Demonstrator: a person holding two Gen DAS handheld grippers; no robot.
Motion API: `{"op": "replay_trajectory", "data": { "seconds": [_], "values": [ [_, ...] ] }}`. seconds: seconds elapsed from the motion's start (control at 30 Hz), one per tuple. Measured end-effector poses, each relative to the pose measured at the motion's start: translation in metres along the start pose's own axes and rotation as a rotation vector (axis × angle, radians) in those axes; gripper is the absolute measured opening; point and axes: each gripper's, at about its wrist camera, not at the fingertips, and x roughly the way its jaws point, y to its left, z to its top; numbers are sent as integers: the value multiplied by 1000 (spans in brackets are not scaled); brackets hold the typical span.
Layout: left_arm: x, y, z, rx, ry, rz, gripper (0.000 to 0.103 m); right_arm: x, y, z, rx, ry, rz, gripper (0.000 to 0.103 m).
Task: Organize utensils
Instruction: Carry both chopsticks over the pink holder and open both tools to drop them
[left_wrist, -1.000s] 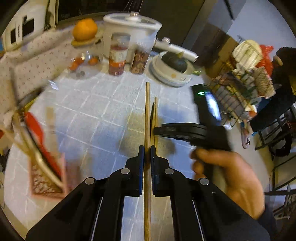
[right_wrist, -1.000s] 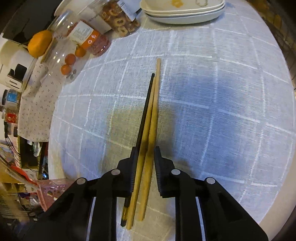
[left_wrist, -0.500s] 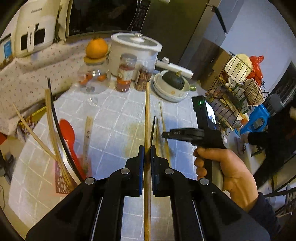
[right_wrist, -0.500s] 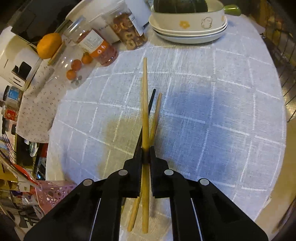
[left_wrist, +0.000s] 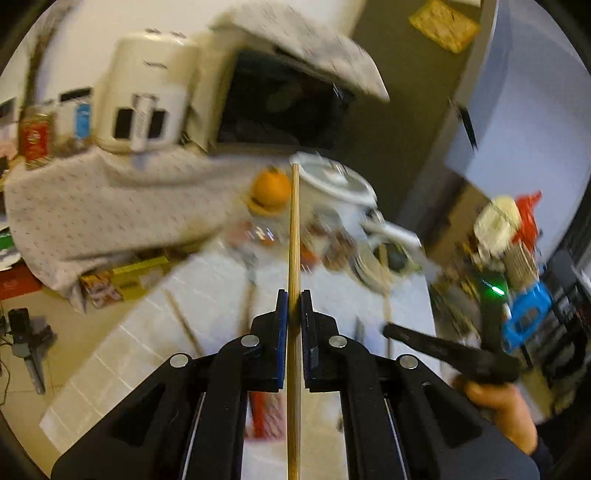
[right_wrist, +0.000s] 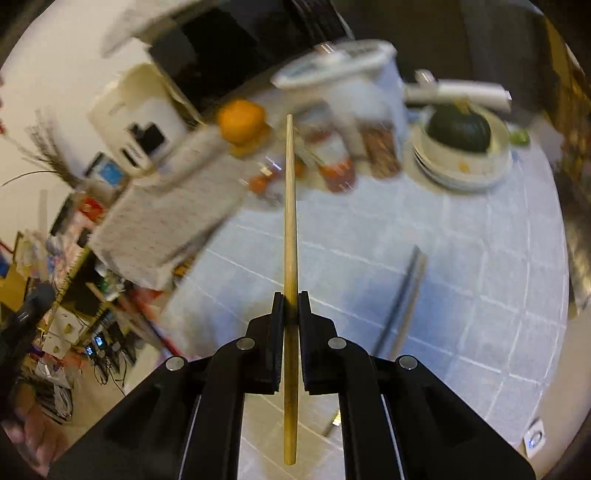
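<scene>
- each gripper carries one wooden chopstick clear above the table (right_wrist: 480, 258): left chopstick (left_wrist: 294, 229) clenched in the left gripper (left_wrist: 294, 295), right chopstick (right_wrist: 290, 206) clenched in the right gripper (right_wrist: 291, 295).
- step in hand, likely: carrying the pair to a holder; next move calls for aiming both tips into it.
- the holder is too blurred to find; a dark chopstick (right_wrist: 404, 299) lies on the cloth.

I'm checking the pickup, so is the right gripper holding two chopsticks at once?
No, only one wooden chopstick sits clamped between the right gripper fingers, while a dark pair lies on the table.
</scene>
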Motion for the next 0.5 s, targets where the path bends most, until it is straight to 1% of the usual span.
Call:
{"op": "replay_trajectory", "data": {
  "seconds": [0.17,0.3,0.5],
  "values": [
    [2,21,-4,-35,-95,-16,6,-13,35,-1,-57,-93,52,8],
    [11,28,-10,-37,-161,3,6,-17,56,-3,-89,-143,86,8],
    [20,29,-27,23,-220,36,6,-19,81,-14,-115,-207,145,8]
  ]
}}
